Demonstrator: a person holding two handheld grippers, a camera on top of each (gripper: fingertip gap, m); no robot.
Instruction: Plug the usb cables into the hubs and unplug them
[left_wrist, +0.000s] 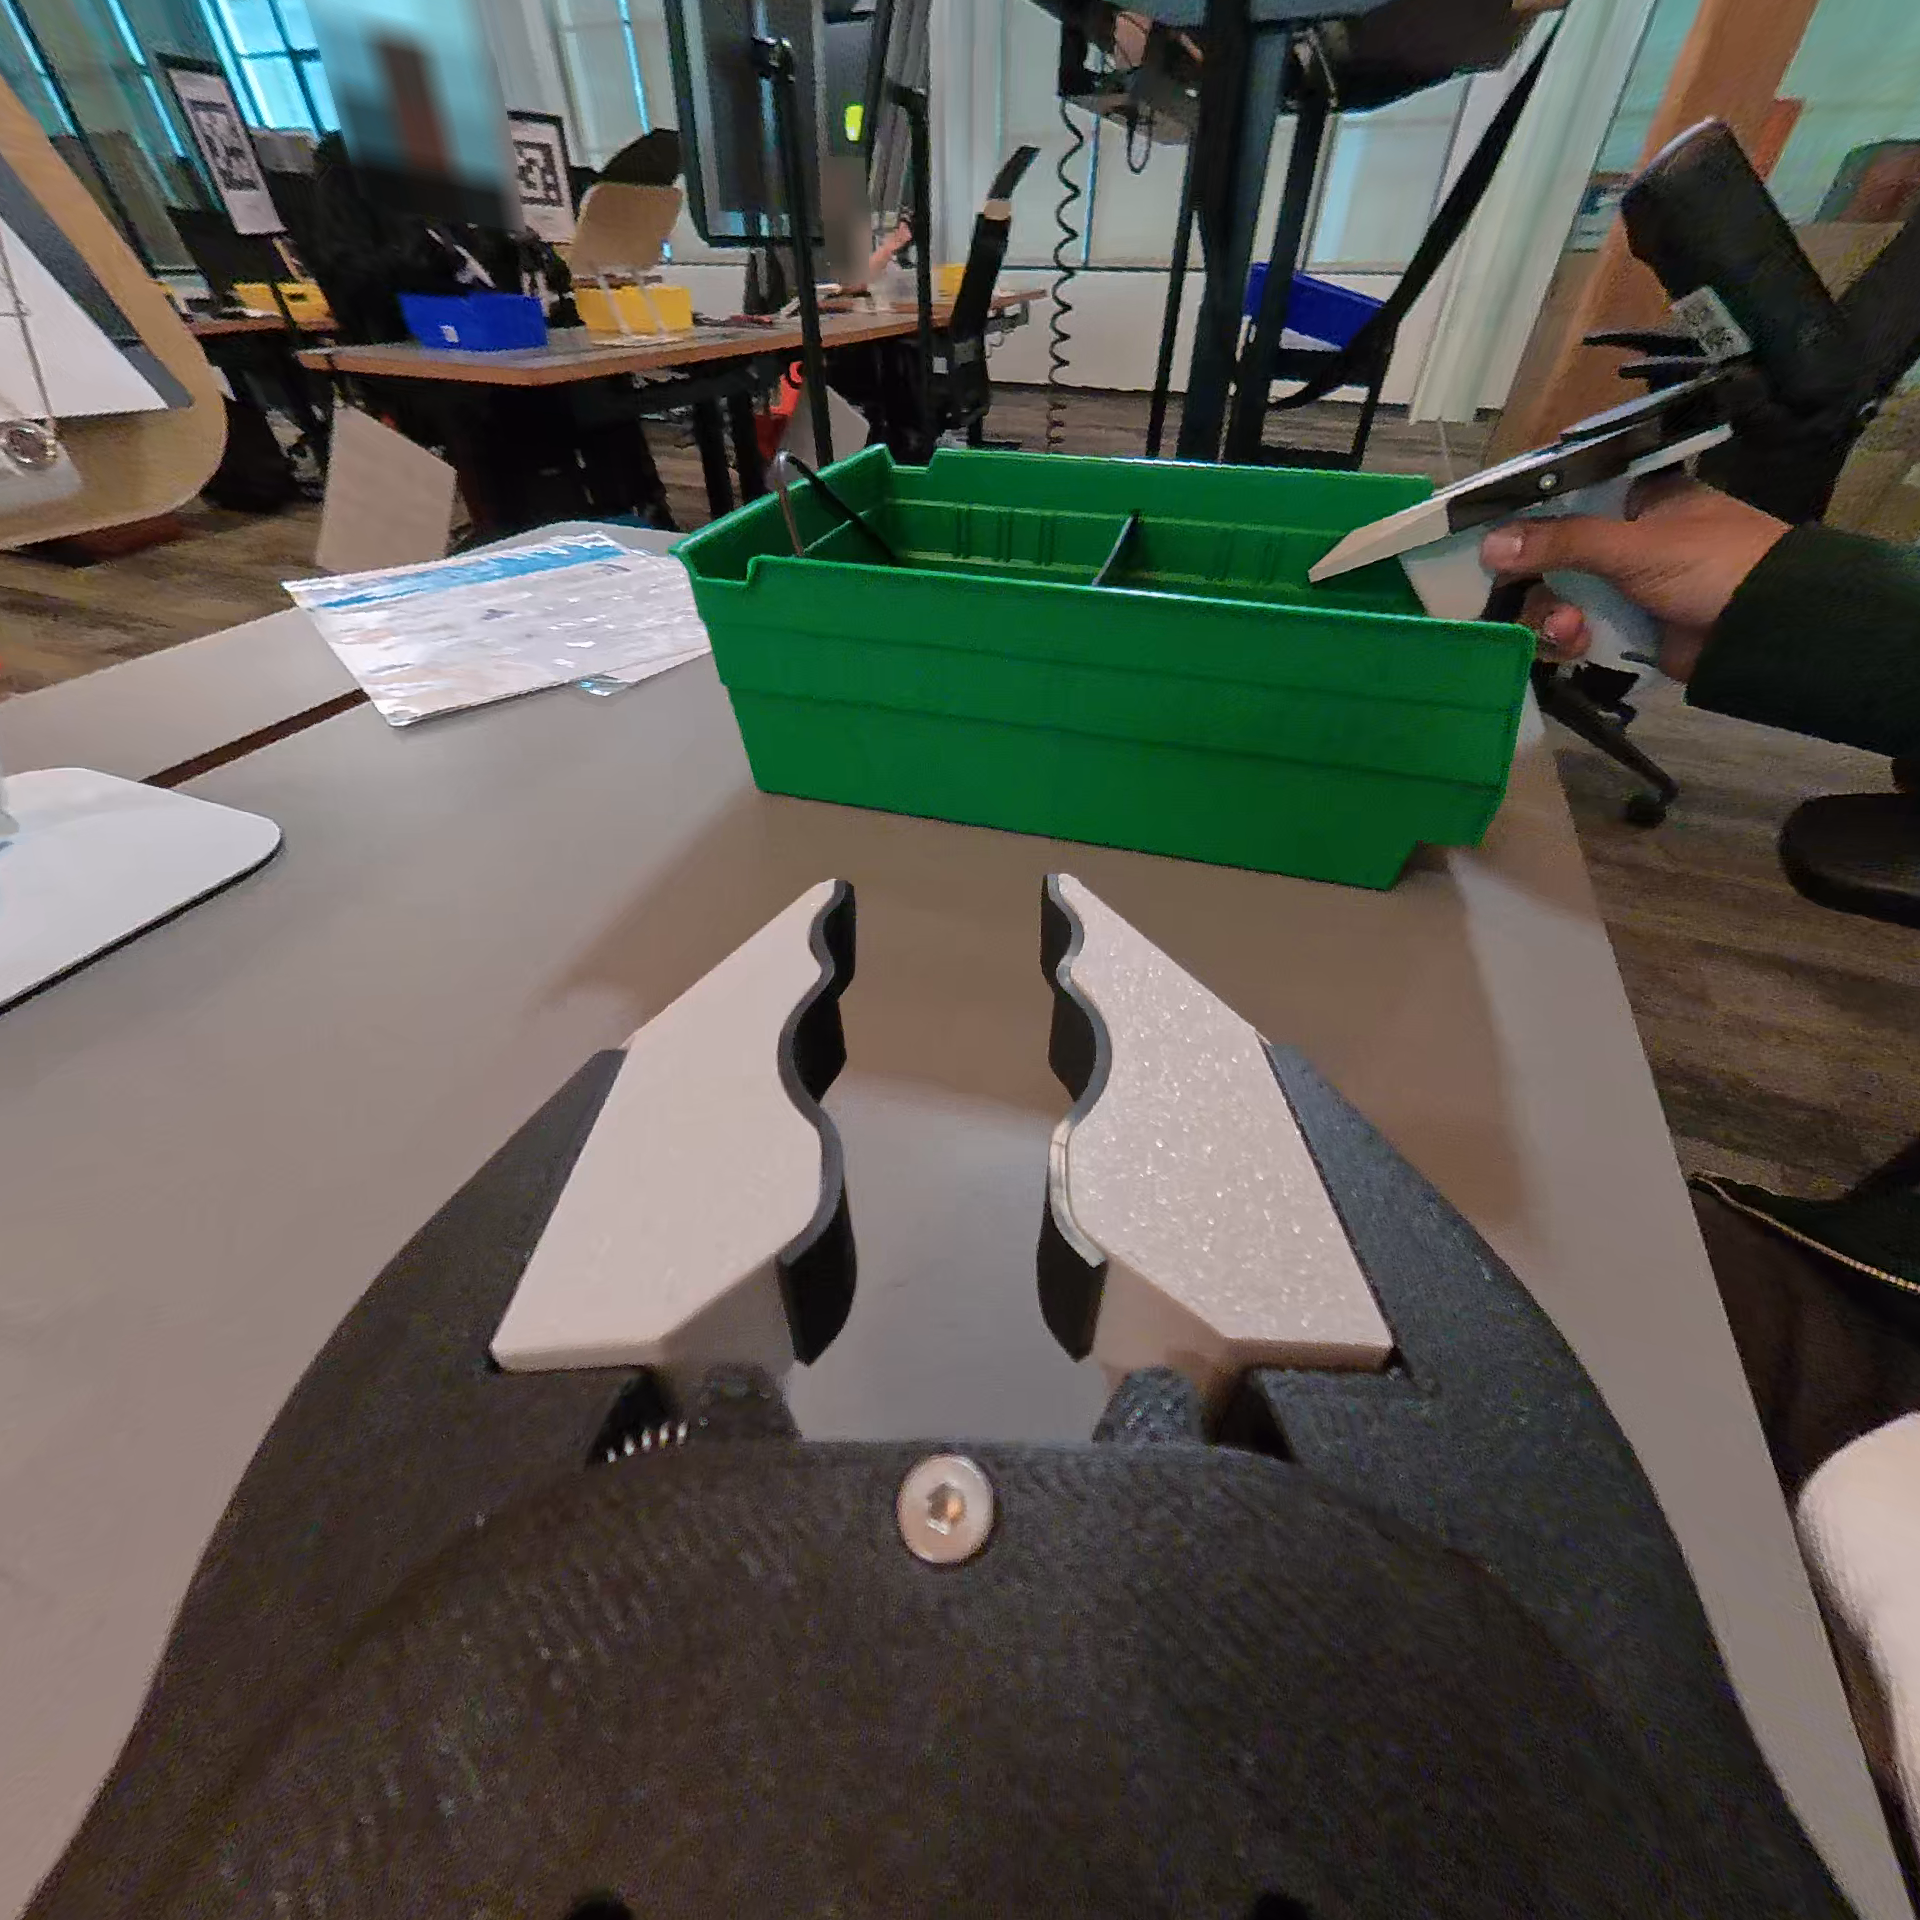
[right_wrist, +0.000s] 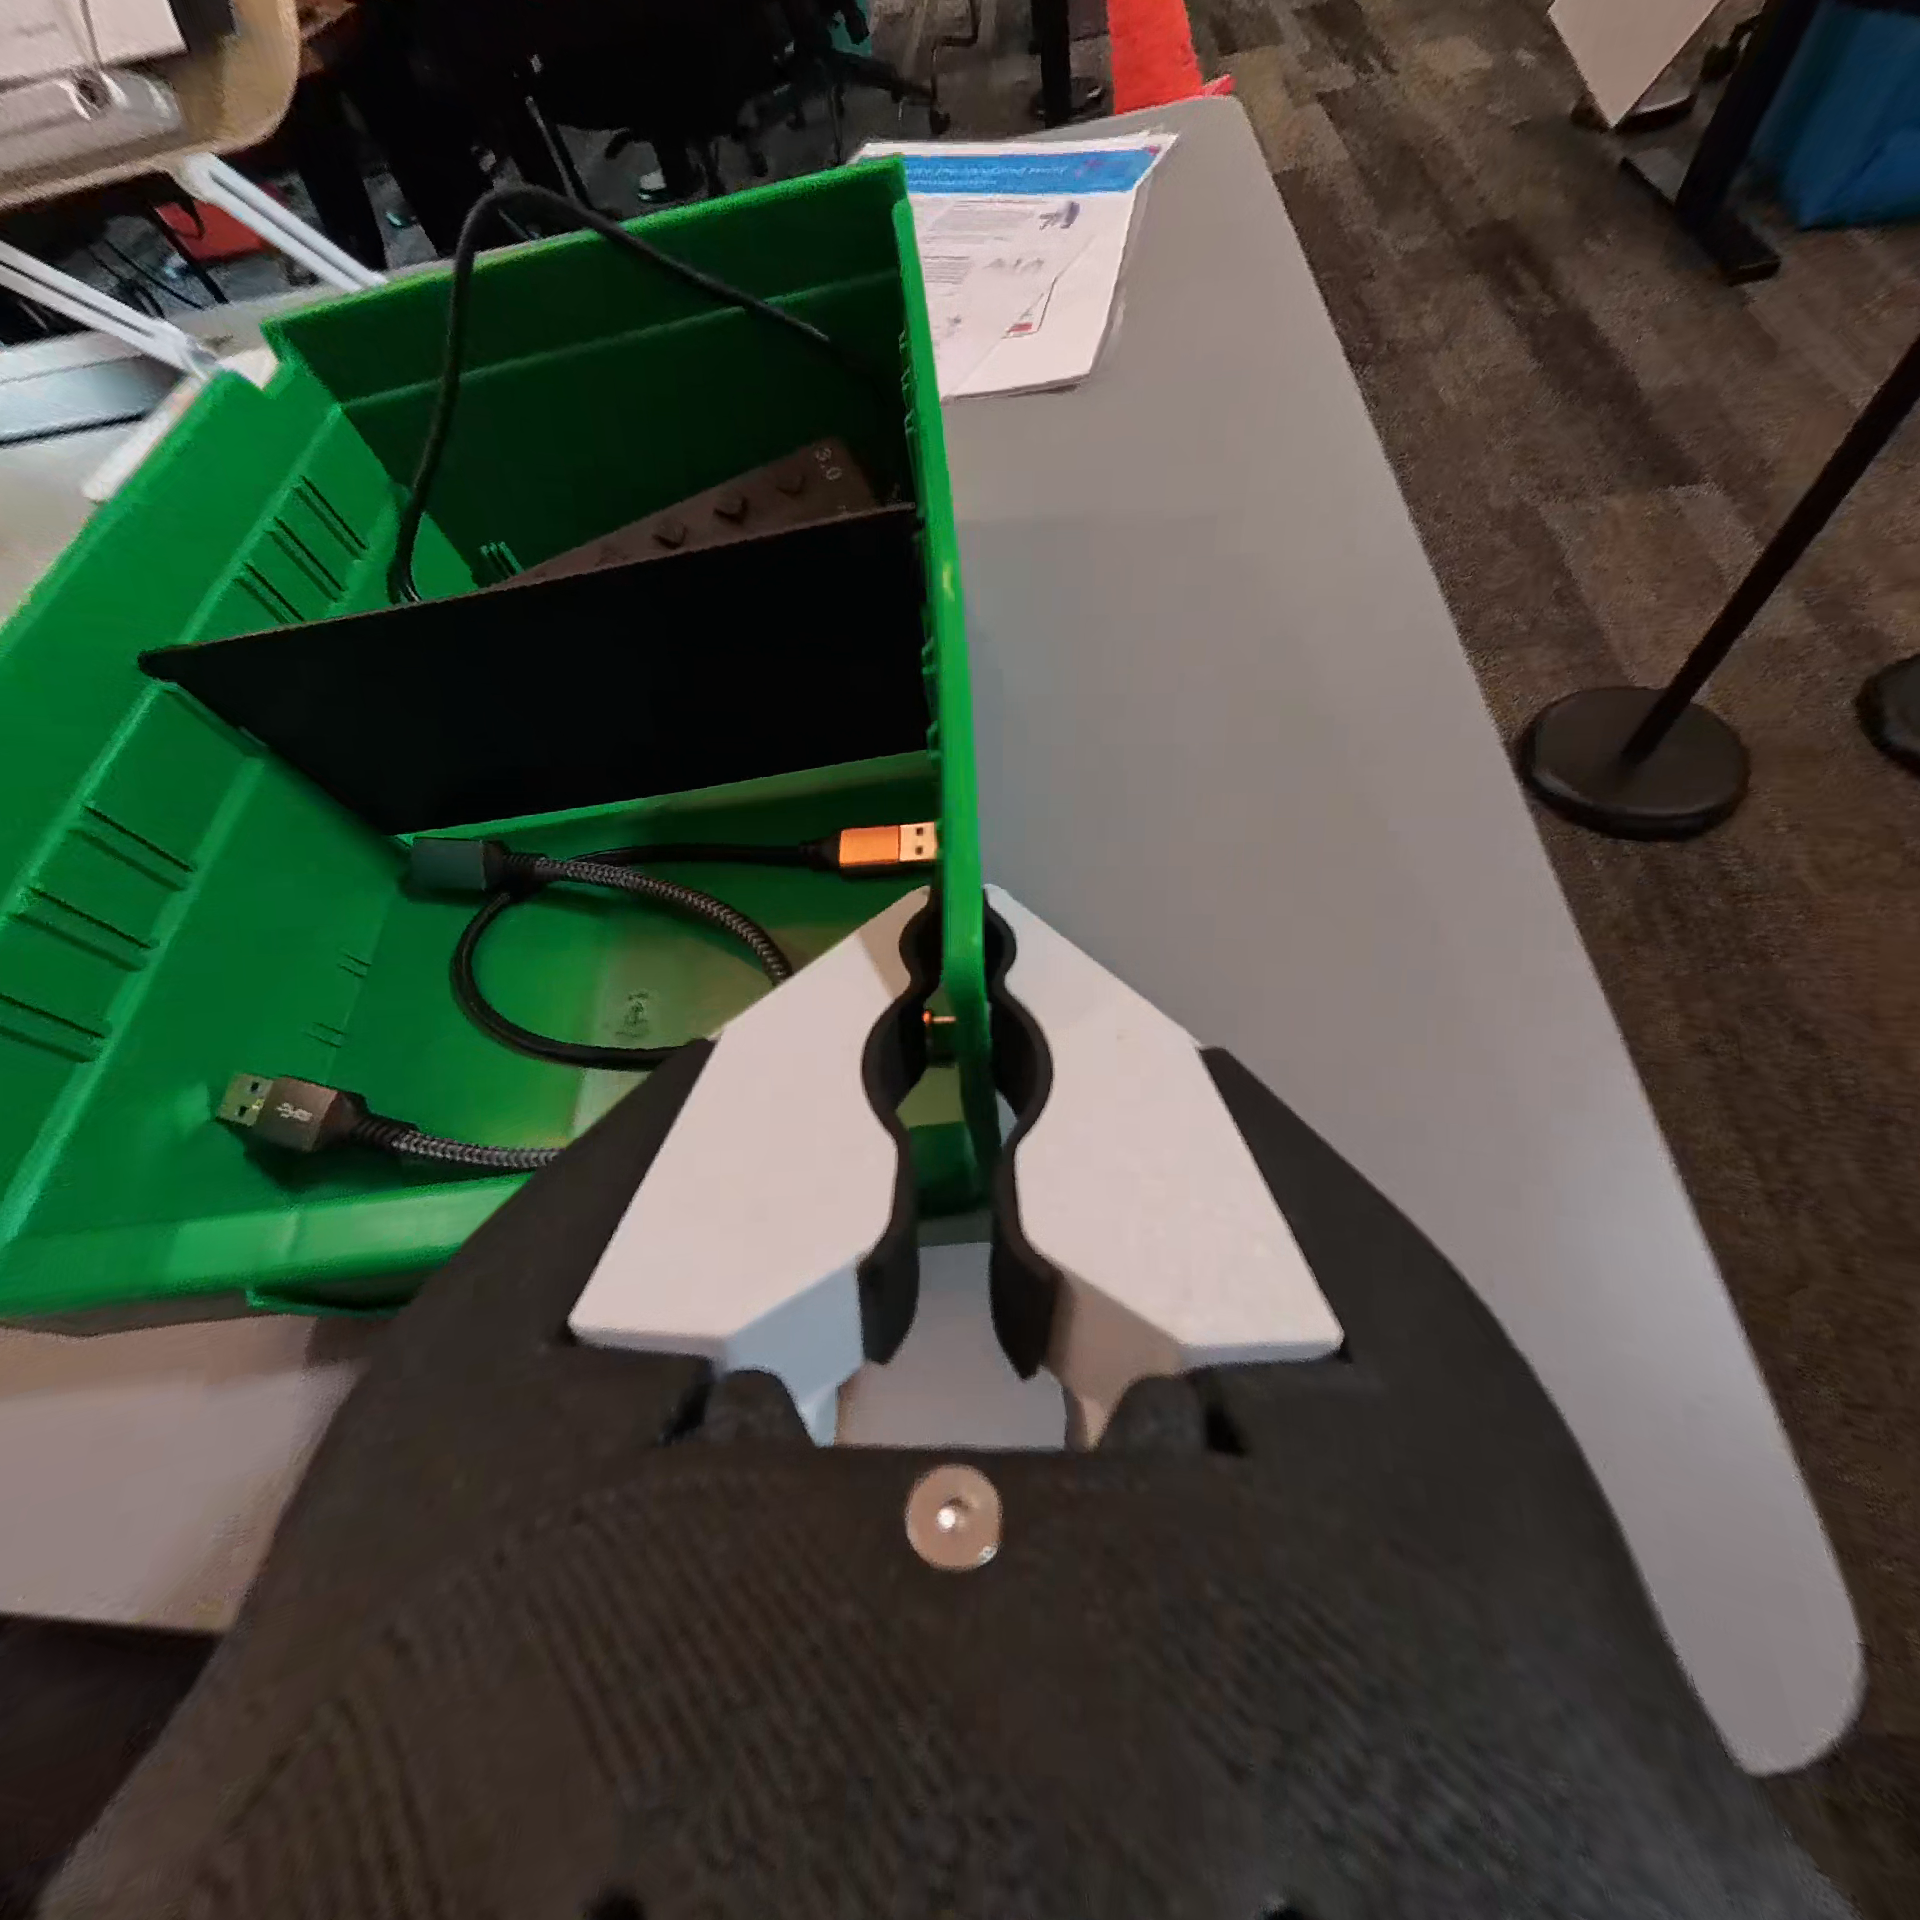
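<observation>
Left wrist view: left gripper (left_wrist: 948, 914) held apart, empty, above the grey table (left_wrist: 436, 1018). One green bin (left_wrist: 1101, 707) ahead; nothing plugged, judged.

Right wrist view: right gripper (right_wrist: 958, 914) closed astride the bin wall (right_wrist: 961, 779). One USB hub (right_wrist: 727, 509) behind the divider (right_wrist: 561, 686); two braided cables, three loose plugs counted, orange plug (right_wrist: 883, 844) nearest.

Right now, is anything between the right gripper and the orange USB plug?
Yes. The right gripper straddles the green bin's side wall, one finger inside and one outside. The orange plug lies just beyond on the bin floor, against that wall.
</observation>
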